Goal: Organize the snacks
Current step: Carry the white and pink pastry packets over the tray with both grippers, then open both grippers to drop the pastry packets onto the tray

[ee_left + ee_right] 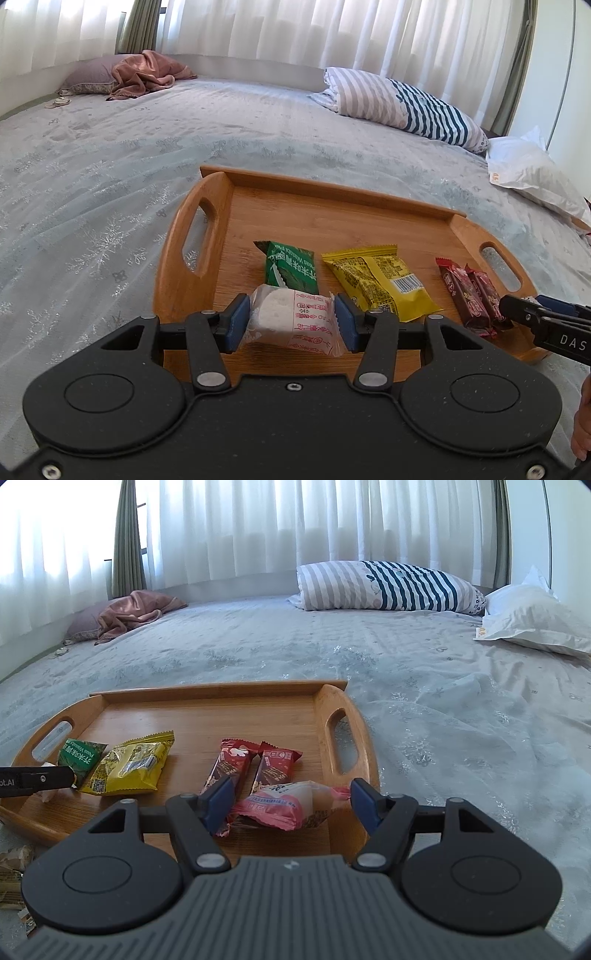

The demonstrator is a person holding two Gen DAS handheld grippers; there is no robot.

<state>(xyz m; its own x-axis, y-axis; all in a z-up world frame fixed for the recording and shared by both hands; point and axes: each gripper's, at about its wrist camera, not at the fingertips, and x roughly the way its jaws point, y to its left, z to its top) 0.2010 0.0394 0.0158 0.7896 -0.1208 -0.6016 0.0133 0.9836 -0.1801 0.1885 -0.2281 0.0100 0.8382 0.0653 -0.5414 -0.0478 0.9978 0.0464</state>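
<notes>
A wooden tray (317, 218) with handles lies on the bed and also shows in the right wrist view (207, 716). On it lie a green packet (291, 267), a yellow packet (380, 280) and two dark red bars (472, 295). My left gripper (291, 319) is shut on a white snack packet (295, 317) with red print, low over the tray's near edge. My right gripper (291, 801) is open around a pink and white packet (291, 803) lying on the tray beside the red bars (255, 764); its pads are clear of it.
The tray sits on a pale blue bedspread (92, 206). A striped pillow (384, 585), a white pillow (535, 624) and a pink blanket on a pillow (125, 613) lie at the far side. More loose wrappers (13, 882) lie left of the tray.
</notes>
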